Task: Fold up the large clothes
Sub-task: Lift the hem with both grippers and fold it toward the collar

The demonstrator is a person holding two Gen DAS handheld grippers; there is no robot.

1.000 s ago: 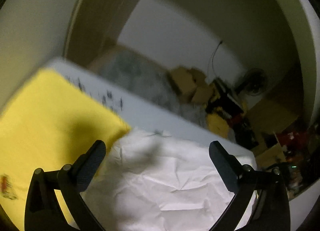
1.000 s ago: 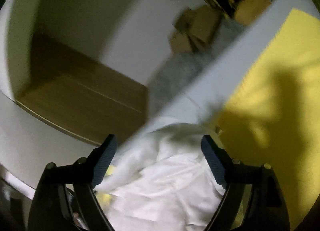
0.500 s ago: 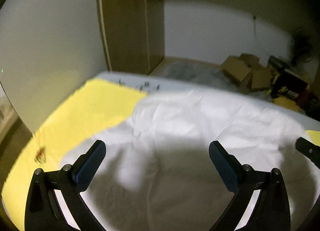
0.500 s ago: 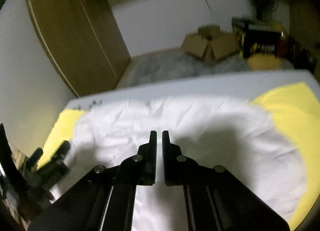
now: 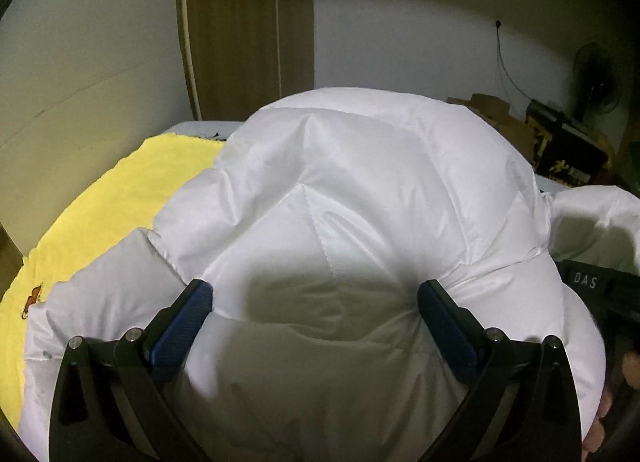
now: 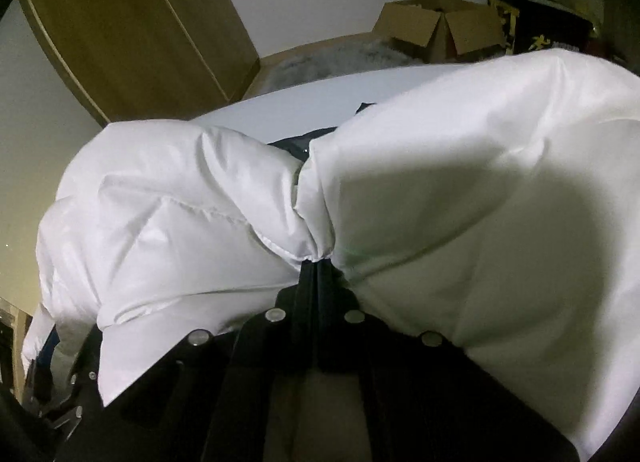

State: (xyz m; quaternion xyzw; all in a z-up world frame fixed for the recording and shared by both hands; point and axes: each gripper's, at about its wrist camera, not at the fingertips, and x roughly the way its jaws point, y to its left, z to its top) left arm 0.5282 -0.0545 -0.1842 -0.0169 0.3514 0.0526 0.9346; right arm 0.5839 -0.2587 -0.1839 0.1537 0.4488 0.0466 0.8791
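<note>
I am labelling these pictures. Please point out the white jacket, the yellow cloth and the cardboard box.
jacket (image 5: 360, 190): left wrist view, on its puffy quilted middle.
yellow cloth (image 5: 132, 190): left wrist view, on the bare part left of the jacket.
cardboard box (image 6: 436, 30): right wrist view, on its front face.

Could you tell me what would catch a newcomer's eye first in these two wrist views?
A puffy white quilted jacket swells up and fills most of both views. It lies on a bright yellow cloth that shows at its left side in the left wrist view. The right claw is shut on a bunched fold of the jacket at the middle of its view, while the left claw stands open with the jacket bulging between its fingers.
</note>
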